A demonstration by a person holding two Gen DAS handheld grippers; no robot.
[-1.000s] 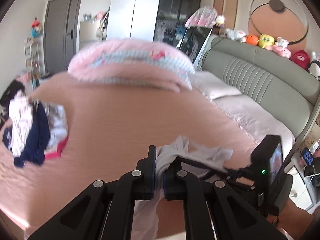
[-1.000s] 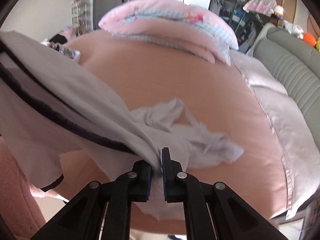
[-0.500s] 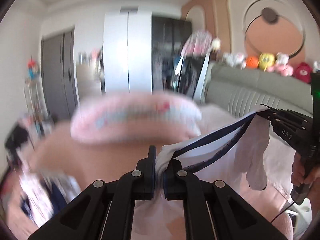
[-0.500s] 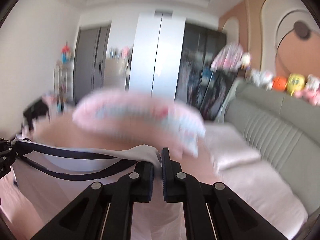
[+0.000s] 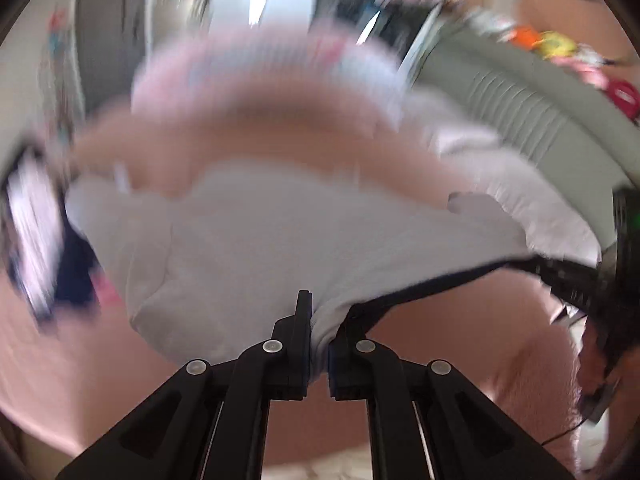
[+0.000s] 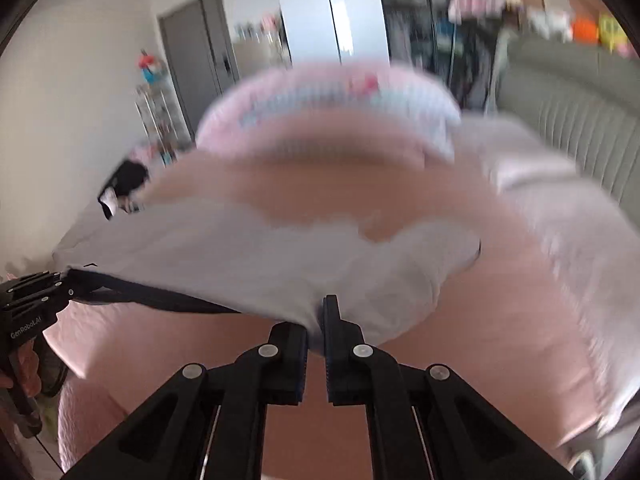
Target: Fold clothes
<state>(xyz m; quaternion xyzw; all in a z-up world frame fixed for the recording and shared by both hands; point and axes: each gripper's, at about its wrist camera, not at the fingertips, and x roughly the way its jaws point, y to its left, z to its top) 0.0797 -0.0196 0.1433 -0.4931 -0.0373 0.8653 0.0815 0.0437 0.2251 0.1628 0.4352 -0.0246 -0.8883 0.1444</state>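
A white garment (image 5: 256, 240) with a dark navy edge (image 5: 420, 288) is stretched out over the pink bed (image 5: 120, 376). My left gripper (image 5: 319, 322) is shut on one corner of its trimmed edge. My right gripper (image 6: 318, 322) is shut on the other corner, and the white garment (image 6: 280, 256) billows away from it across the pink bed (image 6: 500, 340). The left gripper (image 6: 32, 300) shows at the left edge of the right wrist view, holding the navy edge (image 6: 160, 300). The right gripper (image 5: 580, 288) shows dimly at the right of the left wrist view. Both views are blurred.
A folded pink quilt (image 6: 332, 108) lies at the far side of the bed. A heap of dark and white clothes (image 5: 40, 240) sits at the left. A grey padded headboard (image 6: 580, 120) with plush toys (image 5: 556, 44) runs along the right. Wardrobes and a grey door (image 6: 196, 52) stand behind.
Both grippers swung up with the garment half a second ago and have come back down. The white garment now spreads out flat over the bed instead of hanging bunched.
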